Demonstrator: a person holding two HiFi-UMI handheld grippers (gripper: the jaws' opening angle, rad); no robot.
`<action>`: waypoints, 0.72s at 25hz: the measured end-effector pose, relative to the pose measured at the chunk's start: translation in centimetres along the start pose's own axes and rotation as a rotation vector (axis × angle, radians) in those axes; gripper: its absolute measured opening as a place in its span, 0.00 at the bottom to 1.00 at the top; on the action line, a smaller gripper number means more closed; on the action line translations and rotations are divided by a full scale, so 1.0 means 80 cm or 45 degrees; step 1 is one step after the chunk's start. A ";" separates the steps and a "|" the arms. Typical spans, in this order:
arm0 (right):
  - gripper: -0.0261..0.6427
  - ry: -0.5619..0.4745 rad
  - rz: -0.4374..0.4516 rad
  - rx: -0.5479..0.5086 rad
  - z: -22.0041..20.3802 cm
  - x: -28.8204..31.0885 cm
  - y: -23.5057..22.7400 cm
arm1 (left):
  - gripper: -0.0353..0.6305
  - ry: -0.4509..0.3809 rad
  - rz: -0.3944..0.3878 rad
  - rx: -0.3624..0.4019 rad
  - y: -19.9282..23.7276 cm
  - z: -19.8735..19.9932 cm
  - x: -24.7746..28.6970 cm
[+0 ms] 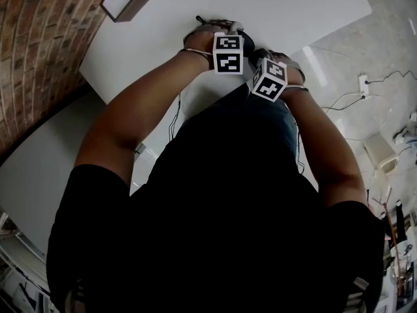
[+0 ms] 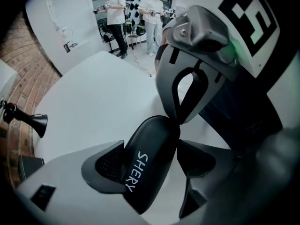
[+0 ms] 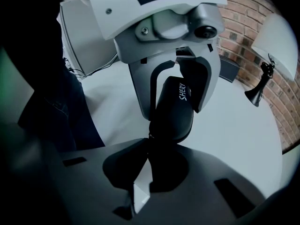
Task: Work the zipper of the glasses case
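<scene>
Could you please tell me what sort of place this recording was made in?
Probably an indoor lab or studio workspace: a white table near a brick wall, loose cables on the floor, and two more people standing at the back.

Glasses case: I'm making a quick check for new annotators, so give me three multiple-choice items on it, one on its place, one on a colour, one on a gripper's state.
1. Where is the glasses case?
A) between the left gripper's jaws
B) flat on the floor
C) on a shelf

2. What colour is the lettering on it?
A) red
B) white
C) yellow

3. How do the right gripper's jaws stand?
A) wide apart
B) around a cup
C) closed together at the case's end

Answers:
1 A: the left gripper view shows the case between its jaws.
2 B: the letters are white on the black shell.
3 C: the right gripper view shows the jaws meeting at the case's tip.
</scene>
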State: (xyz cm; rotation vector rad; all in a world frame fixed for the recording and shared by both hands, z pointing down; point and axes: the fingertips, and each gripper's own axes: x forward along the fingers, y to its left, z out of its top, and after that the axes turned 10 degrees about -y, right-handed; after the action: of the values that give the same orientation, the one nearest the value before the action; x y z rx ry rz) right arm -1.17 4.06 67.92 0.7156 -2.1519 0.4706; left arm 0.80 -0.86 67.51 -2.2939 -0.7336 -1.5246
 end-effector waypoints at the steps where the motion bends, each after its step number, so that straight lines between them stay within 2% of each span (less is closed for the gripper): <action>1: 0.04 0.001 -0.010 0.015 0.001 0.001 0.000 | 0.61 0.001 0.013 -0.029 0.000 -0.001 0.000; 5: 0.04 -0.008 -0.054 0.107 0.004 0.003 0.002 | 0.61 0.002 0.068 -0.142 0.001 -0.003 -0.001; 9: 0.05 -0.006 -0.089 0.185 0.008 0.006 0.005 | 0.61 0.011 0.112 -0.208 0.000 -0.005 -0.001; 12: 0.05 -0.006 -0.115 0.235 0.006 0.009 0.005 | 0.61 0.016 0.120 -0.218 -0.001 -0.005 -0.002; 18: 0.05 -0.049 -0.129 0.273 0.008 0.006 0.005 | 0.61 -0.005 0.101 -0.171 -0.002 -0.004 -0.003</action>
State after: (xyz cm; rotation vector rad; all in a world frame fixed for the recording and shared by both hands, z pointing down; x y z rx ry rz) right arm -2.02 3.83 67.89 0.9544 -2.1085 0.6445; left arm 0.36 -0.95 67.43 -2.3924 -0.5492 -1.5775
